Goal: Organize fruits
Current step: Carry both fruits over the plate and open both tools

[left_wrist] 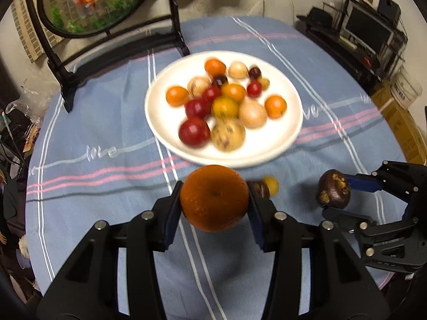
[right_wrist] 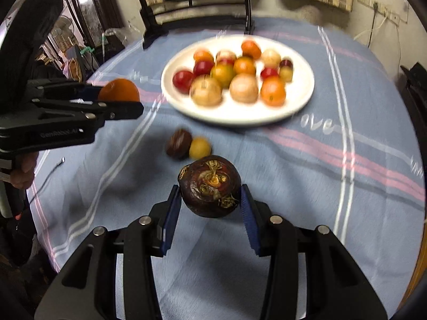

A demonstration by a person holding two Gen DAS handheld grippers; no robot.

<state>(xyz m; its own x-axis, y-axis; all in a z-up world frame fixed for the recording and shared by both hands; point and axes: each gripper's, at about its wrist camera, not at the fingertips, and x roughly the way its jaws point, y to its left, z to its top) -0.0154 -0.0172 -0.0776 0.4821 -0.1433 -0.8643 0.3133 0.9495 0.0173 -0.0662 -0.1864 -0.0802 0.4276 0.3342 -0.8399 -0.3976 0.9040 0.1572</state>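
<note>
Left gripper is clamped on an orange, pads pressed on both sides, fruit held clear above the blue striped tablecloth. Right gripper is closed on a dark brown round fruit with a crusty yellowish top, also off the cloth, shadow underneath. The two grippers sit side by side near the front of the round table, well apart from each other, open cloth between them. White plate is farther back, mid-table, piled with small fruits: orange, red, tan and a few dark ones, blurred, mostly bunched toward the middle. Bare rim room shows along the plate's near edge and on its right side. Between grippers and plate, two loose fruits lie on the cloth touching each other: a dark brown one and a small yellow one, just short of the plate's near rim. Back of the table, a black stand holds a round goldfish panel, its feet on the cloth behind the plate, close to its far rim. Cloth drapes over the table edge all round; clutter and shelves beyond it on both sides. A hand shows under the left gripper's body in the right wrist view.
</note>
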